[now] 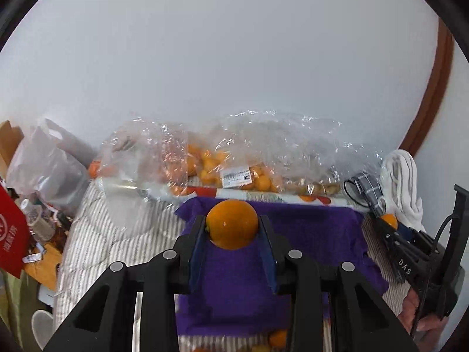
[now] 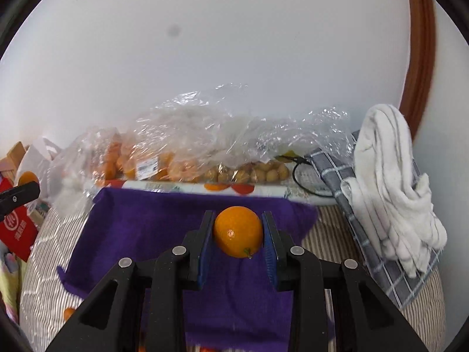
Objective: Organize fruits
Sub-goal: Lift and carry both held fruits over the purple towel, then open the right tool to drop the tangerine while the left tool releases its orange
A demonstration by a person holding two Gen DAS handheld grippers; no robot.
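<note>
- Left gripper (image 1: pixel 231 228) clamps an orange (image 1: pixel 231 224) between its blue pads, holding it above the purple cloth (image 1: pixel 307 234).
- Right gripper (image 2: pixel 238 231) likewise pinches a second orange (image 2: pixel 238 231), stem end toward the camera, over the same cloth (image 2: pixel 140 223).
- Beyond the cloth, clear bags (image 1: pixel 205 158) of small orange fruit lie along the white wall (image 1: pixel 234 58); a bag of pale brown fruit (image 2: pixel 249 171) sits just right of them.
- White towel (image 2: pixel 390 176) lies on a grey checked cloth (image 2: pixel 366 234) at the right.
- Loose small orange fruit (image 1: pixel 277 337) rests at the cloth's near edge on the striped cover (image 1: pixel 96 234).
- Red bag (image 1: pixel 11 234) sits at far left.
</note>
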